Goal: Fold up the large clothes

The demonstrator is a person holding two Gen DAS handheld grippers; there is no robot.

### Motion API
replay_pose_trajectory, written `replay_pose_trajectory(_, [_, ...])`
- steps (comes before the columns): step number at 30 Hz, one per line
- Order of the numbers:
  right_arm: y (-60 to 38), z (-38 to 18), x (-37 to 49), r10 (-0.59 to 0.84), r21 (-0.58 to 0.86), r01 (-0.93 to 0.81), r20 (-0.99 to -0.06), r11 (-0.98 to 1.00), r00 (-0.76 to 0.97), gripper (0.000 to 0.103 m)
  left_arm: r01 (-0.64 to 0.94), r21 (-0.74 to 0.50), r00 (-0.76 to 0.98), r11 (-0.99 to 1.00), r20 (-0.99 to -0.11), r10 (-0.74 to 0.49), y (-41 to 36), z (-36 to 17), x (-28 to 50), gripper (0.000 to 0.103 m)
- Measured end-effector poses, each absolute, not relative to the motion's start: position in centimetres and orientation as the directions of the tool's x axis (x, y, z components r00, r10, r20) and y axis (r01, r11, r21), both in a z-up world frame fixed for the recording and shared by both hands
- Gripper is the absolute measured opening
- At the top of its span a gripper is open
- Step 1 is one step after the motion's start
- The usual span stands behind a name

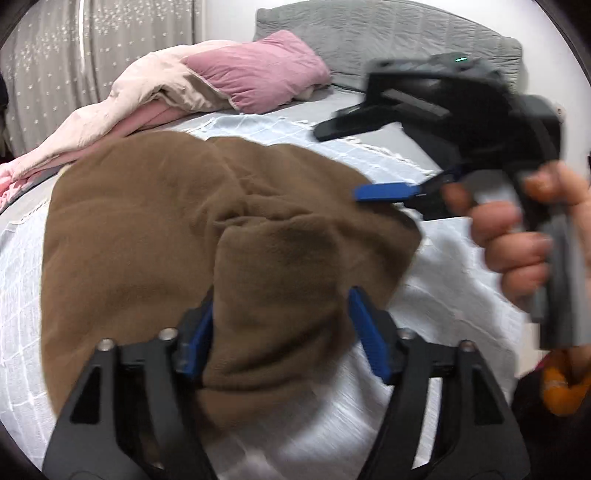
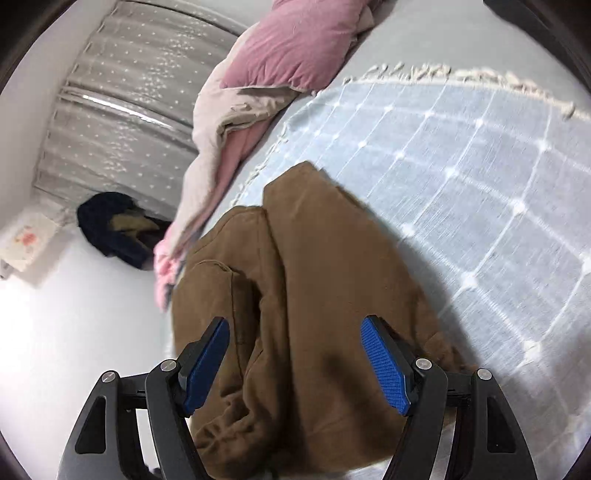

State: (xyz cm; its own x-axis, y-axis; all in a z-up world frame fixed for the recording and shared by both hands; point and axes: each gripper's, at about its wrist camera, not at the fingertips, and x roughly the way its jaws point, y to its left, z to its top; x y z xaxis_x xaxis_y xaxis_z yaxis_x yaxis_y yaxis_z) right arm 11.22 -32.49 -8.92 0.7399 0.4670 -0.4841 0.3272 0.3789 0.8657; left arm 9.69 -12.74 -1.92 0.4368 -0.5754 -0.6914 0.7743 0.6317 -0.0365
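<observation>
A brown fleece garment (image 1: 155, 236) lies partly folded on a light blue checked blanket (image 1: 436, 306) on the bed. My left gripper (image 1: 282, 328) is open just above it, and a raised fold of the cloth lies between its blue pads without being pinched. My right gripper (image 1: 369, 162) shows at the upper right, held in a hand, with its fingers spread above the garment's far right edge. In the right wrist view my right gripper (image 2: 295, 358) is open over the brown garment (image 2: 314, 295), holding nothing.
A pink pillow (image 1: 258, 70) and a pale pink duvet (image 1: 122, 99) lie at the head of the bed, with a grey headboard cushion (image 1: 388, 33) behind. A grey starred curtain (image 2: 122, 92) hangs beyond. A dark bundle (image 2: 110, 229) lies on the floor beside the bed.
</observation>
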Motion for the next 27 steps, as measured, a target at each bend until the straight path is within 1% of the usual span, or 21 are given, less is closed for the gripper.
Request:
replay_pose_trajectory(3, [-31.7, -8.4, 11.6, 0.509, 0.879, 0.288, -0.458, 0.379, 0.729, 0.075, 0.782, -0.125, 0.392, 0.610, -0.663, -0.638, -9.9, 0.3, 9.1, 0.078])
replay_pose_trajectory(5, [-31.0, -8.1, 12.1, 0.541, 0.889, 0.259, -0.439, 0.377, 0.717, 0.075, 0.767, -0.181, 0.387, 0.616, -0.635, -0.668, -7.4, 1.4, 9.2, 0.084])
replay_pose_trajectory(6, [-30.7, -8.0, 12.3, 0.559, 0.894, 0.249, -0.431, 0.373, 0.708, 0.075, 0.738, -0.194, 0.416, 0.646, -0.624, -0.662, -6.0, 1.9, 9.2, 0.090])
replay_pose_trajectory(7, [-30.4, -8.0, 12.6, 0.582, 0.899, 0.240, -0.422, 0.365, 0.696, 0.077, 0.700, -0.197, 0.454, 0.686, -0.619, -0.641, -5.0, 2.1, 9.2, 0.094])
replay_pose_trajectory(9, [-29.7, -8.3, 12.8, 0.627, 0.911, 0.233, -0.405, 0.341, 0.666, 0.083, 0.638, -0.205, 0.502, 0.742, -0.620, -0.603, -3.6, 2.3, 9.5, 0.094])
replay_pose_trajectory(10, [-29.2, -8.7, 13.3, 0.651, 0.920, 0.230, -0.389, 0.319, 0.652, 0.084, 0.621, -0.214, 0.510, 0.754, -0.621, -0.595, -2.8, 1.9, 9.9, 0.095])
replay_pose_trajectory(12, [-28.5, -9.2, 14.5, 0.692, 0.933, 0.221, -0.359, 0.284, 0.627, 0.084, 0.559, -0.247, 0.522, 0.792, -0.637, -0.567, -0.8, 1.2, 11.2, 0.095])
replay_pose_trajectory(14, [-27.9, -9.0, 16.4, 0.720, 0.939, 0.189, -0.343, 0.289, 0.603, 0.084, 0.505, -0.289, 0.520, 0.813, -0.650, -0.554, 0.7, 0.4, 12.3, 0.095])
replay_pose_trajectory(15, [-27.6, -8.9, 17.6, 0.725, 0.933, 0.181, -0.356, 0.311, 0.589, 0.084, 0.486, -0.310, 0.519, 0.817, -0.650, -0.555, 1.3, 0.0, 12.6, 0.095])
replay_pose_trajectory(18, [-27.0, -9.4, 20.0, 0.679, 0.886, 0.210, -0.454, 0.415, 0.576, 0.084, 0.442, -0.363, 0.515, 0.821, -0.646, -0.563, 2.5, -1.2, 13.6, 0.095])
replay_pose_trajectory(20, [-26.3, -9.9, 21.2, 0.696, 0.886, 0.199, -0.454, 0.419, 0.557, 0.074, 0.405, -0.386, 0.509, 0.829, -0.658, -0.555, 3.0, -2.1, 14.6, 0.095])
replay_pose_trajectory(21, [-26.0, -10.2, 22.0, 0.707, 0.888, 0.193, -0.451, 0.418, 0.545, 0.061, 0.391, -0.392, 0.508, 0.832, -0.663, -0.551, 3.3, -2.4, 15.0, 0.095])
replay_pose_trajectory(22, [-25.6, -10.3, 22.6, 0.710, 0.887, 0.186, -0.451, 0.422, 0.541, 0.042, 0.376, -0.399, 0.506, 0.836, -0.667, -0.546, 3.4, -2.7, 15.5, 0.095])
replay_pose_trajectory(24, [-24.9, -9.4, 23.6, 0.710, 0.889, 0.137, -0.434, 0.436, 0.554, 0.024, 0.344, -0.417, 0.504, 0.841, -0.674, -0.540, 3.8, -3.0, 16.2, 0.095])
replay_pose_trajectory(25, [-24.7, -8.6, 23.8, 0.700, 0.883, 0.119, -0.436, 0.453, 0.566, 0.020, 0.332, -0.433, 0.501, 0.838, -0.672, -0.545, 3.9, -2.8, 16.9, 0.095])
replay_pose_trajectory(27, [-24.9, -5.3, 24.0, 0.666, 0.861, 0.050, -0.426, 0.505, 0.612, 0.017, 0.320, -0.465, 0.500, 0.825, -0.657, -0.564, 4.1, -2.2, 17.5, 0.095])
